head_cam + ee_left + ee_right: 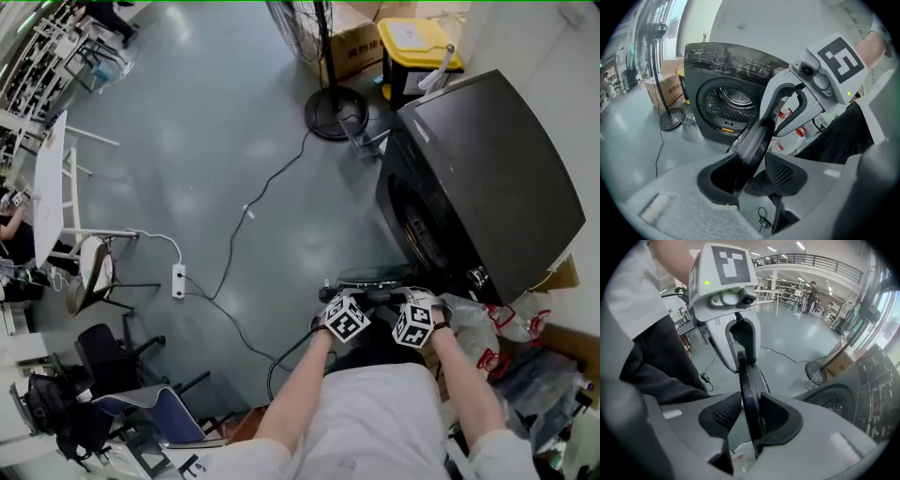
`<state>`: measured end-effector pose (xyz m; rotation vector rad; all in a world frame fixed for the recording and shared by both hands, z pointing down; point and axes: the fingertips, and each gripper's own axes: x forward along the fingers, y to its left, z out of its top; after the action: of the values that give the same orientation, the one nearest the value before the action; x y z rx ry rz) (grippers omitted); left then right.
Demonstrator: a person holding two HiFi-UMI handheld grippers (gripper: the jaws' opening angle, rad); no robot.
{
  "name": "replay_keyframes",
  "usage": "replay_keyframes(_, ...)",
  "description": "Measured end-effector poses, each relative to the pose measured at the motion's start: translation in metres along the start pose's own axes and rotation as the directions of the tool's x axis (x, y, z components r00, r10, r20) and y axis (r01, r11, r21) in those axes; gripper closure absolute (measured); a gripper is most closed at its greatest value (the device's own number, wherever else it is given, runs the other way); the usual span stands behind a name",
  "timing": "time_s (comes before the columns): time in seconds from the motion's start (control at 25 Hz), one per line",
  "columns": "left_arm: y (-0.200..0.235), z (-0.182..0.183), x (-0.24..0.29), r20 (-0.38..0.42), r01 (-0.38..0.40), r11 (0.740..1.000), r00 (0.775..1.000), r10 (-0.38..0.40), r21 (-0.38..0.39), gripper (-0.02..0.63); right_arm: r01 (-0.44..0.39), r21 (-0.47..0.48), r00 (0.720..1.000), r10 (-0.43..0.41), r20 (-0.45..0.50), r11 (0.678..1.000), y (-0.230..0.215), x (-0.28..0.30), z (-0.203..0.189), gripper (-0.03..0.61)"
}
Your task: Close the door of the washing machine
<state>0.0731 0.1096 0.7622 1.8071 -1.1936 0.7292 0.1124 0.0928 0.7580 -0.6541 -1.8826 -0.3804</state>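
The dark grey washing machine (497,178) stands at the right with its round drum opening (422,230) uncovered. Its door (375,277) hangs open toward me. Both grippers sit side by side on the door's free edge. My left gripper (754,180) has the door (757,140) wedged between its pads and looks shut on it. The door (749,394) also passes between the jaws of my right gripper (745,420). There it rests against the right-hand pad, with a gap to the other pad. In the right gripper view, the left gripper (740,352) straddles the door's edge.
A pedestal fan (328,103) with a cable across the floor stands behind the machine, near a cardboard box (352,47) and a yellow-lidded bin (417,47). A power strip (178,279) lies at the left. Plastic bags (487,328) are heaped at my right. Chairs (112,356) crowd the lower left.
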Motion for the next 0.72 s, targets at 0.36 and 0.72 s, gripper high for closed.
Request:
replay_keyframes(0.36, 0.021, 0.011, 0.001, -0.103, -0.008, 0.999, 0.995, 0.012, 0.039, 0.431, -0.055, 0.101, 0.997, 0.049, 0.063, 0.993, -0.022, -0.002, 0.008, 0.451)
replay_keyframes(0.72, 0.057, 0.037, 0.005, -0.124, -0.029, 0.992, 0.991, 0.044, 0.124, 0.430, -0.036, 0.186, 0.995, 0.017, 0.102, 0.982, -0.059, -0.001, 0.013, 0.454)
